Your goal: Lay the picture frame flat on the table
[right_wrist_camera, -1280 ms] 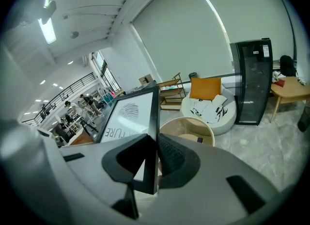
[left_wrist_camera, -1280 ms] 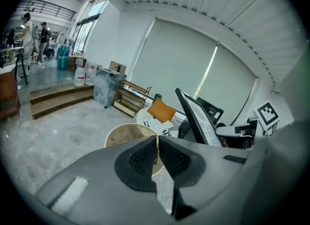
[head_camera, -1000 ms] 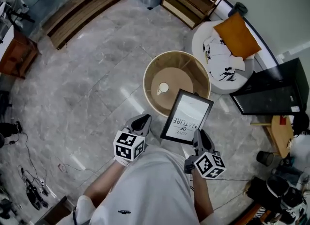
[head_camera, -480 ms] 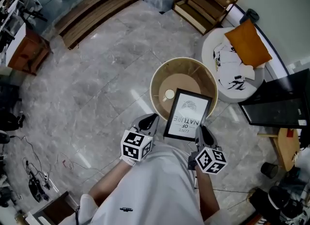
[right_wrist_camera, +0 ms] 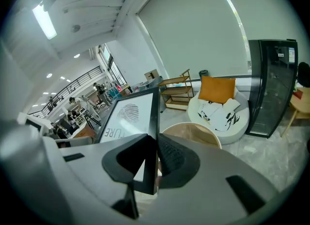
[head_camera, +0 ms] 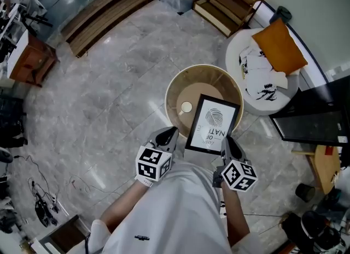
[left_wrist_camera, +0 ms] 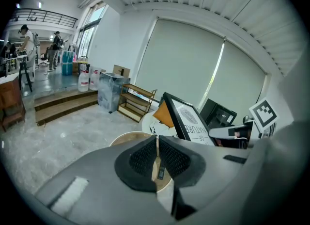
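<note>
A black picture frame (head_camera: 213, 124) with a white print and a fingerprint motif is held tilted over the round wooden table (head_camera: 232, 91). My right gripper (head_camera: 227, 144) is shut on the frame's lower right edge; in the right gripper view the frame's edge (right_wrist_camera: 153, 136) sits clamped between the jaws. My left gripper (head_camera: 167, 137) is shut with nothing in it, left of the frame and apart from it. From the left gripper view the frame (left_wrist_camera: 186, 120) stands to the right, above the table (left_wrist_camera: 127, 138). A small white cup (head_camera: 186, 107) sits on the table's left part.
A white round chair (head_camera: 268, 67) with an orange cushion (head_camera: 279, 47) stands right of the table. A black cabinet (head_camera: 320, 121) is at far right, a wooden shelf (head_camera: 227, 1) and wooden steps (head_camera: 104, 9) at the back. Grey tiled floor (head_camera: 104, 99) surrounds the table.
The frame has tipped further back, so the fingerprint motif now shows more fully. My right gripper moved slightly with it; the left gripper stayed where it was.
</note>
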